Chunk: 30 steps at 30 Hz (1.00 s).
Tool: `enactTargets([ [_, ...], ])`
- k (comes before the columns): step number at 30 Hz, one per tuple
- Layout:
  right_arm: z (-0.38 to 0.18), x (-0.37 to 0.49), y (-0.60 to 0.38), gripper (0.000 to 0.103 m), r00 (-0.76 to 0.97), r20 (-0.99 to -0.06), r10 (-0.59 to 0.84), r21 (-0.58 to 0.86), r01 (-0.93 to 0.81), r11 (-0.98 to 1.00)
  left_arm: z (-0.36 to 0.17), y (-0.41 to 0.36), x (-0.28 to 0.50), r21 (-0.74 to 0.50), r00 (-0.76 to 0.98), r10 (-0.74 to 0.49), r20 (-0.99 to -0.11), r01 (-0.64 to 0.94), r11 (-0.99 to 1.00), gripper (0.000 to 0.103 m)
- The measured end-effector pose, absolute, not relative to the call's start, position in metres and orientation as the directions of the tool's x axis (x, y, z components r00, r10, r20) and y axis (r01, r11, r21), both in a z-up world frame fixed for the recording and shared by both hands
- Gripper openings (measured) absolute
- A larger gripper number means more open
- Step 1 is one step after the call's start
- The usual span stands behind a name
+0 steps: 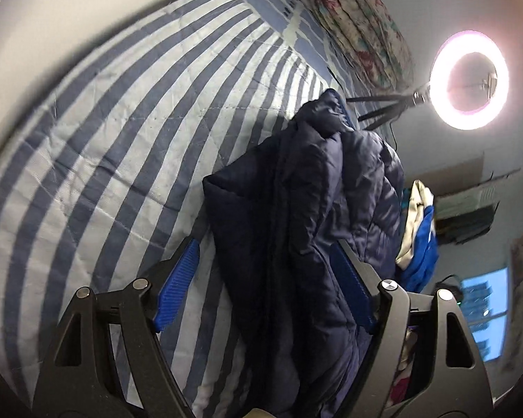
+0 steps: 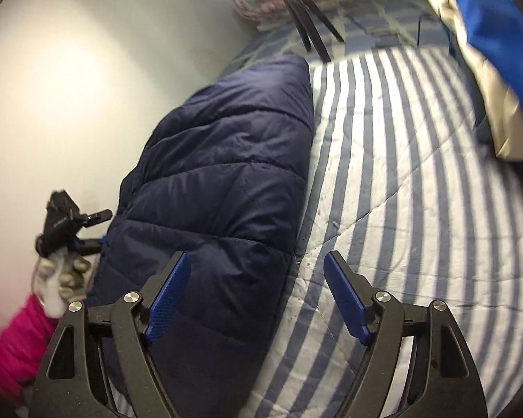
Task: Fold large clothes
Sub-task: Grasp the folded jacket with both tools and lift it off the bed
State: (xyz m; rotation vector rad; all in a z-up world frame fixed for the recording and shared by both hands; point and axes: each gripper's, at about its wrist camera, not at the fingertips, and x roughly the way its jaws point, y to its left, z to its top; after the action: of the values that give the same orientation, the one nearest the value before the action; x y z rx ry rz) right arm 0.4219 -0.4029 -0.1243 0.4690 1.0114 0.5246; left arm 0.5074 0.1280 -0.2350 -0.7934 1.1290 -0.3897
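Navy puffer jacket [image 2: 219, 174] lies folded on the striped bed [image 2: 401, 209], sitting between both grippers' wide-open fingers [image 2: 341, 292], neither gripping it.

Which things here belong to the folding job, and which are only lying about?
Part of the job:
- navy puffer jacket, lying on the striped bedspread
- left tongs, open
- right tongs, open

Only lying about:
- blue and cream garment
- floral pillow
- ring light on its tripod
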Motion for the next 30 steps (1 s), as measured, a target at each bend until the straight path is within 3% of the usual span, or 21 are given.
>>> enactTargets([
  [13, -0.153, 0.459, -0.396, 0.079, 0.396, -0.584, 0.708, 0.713, -0.167, 0.681, -0.242, 0.109, 0.528, -0.745, 0.415, -0.661, -0.625, -0.065, 0.664, 0.079],
  [17, -0.152, 0.475, -0.378, 0.079, 0.382, -0.580, 0.719, 0.710, -0.195, 0.676, -0.240, 0.097, 0.535, -0.720, 0.418, -0.638, -0.647, -0.057, 0.692, 0.074],
  [19, -0.151, 0.479, -0.367, 0.078, 0.373, -0.593, 0.713, 0.694, -0.211, 0.688, -0.237, 0.090, 0.537, -0.683, 0.419, -0.608, -0.675, -0.041, 0.729, 0.067],
  [21, -0.147, 0.474, -0.358, 0.076, 0.372, -0.619, 0.692, 0.663, -0.224, 0.714, -0.233, 0.081, 0.538, -0.647, 0.414, -0.584, -0.698, -0.017, 0.762, 0.049],
  [22, -0.145, 0.474, -0.355, 0.073, 0.372, -0.633, 0.679, 0.649, -0.225, 0.727, -0.231, 0.079, 0.538, -0.636, 0.416, -0.576, -0.704, -0.009, 0.771, 0.046],
  [24, -0.142, 0.467, -0.354, 0.066, 0.374, -0.646, 0.665, 0.633, -0.224, 0.741, -0.223, 0.071, 0.536, -0.587, 0.427, -0.538, -0.727, 0.020, 0.809, 0.032],
  [26, -0.136, 0.464, -0.354, 0.052, 0.383, -0.659, 0.647, 0.617, -0.216, 0.756, -0.215, 0.063, 0.532, -0.534, 0.445, -0.496, -0.745, 0.047, 0.844, 0.025],
  [30, -0.118, 0.456, -0.349, 0.034, 0.401, -0.701, 0.589, 0.545, -0.231, 0.806, -0.196, 0.047, 0.522, -0.430, 0.493, -0.415, -0.764, 0.090, 0.898, 0.016],
])
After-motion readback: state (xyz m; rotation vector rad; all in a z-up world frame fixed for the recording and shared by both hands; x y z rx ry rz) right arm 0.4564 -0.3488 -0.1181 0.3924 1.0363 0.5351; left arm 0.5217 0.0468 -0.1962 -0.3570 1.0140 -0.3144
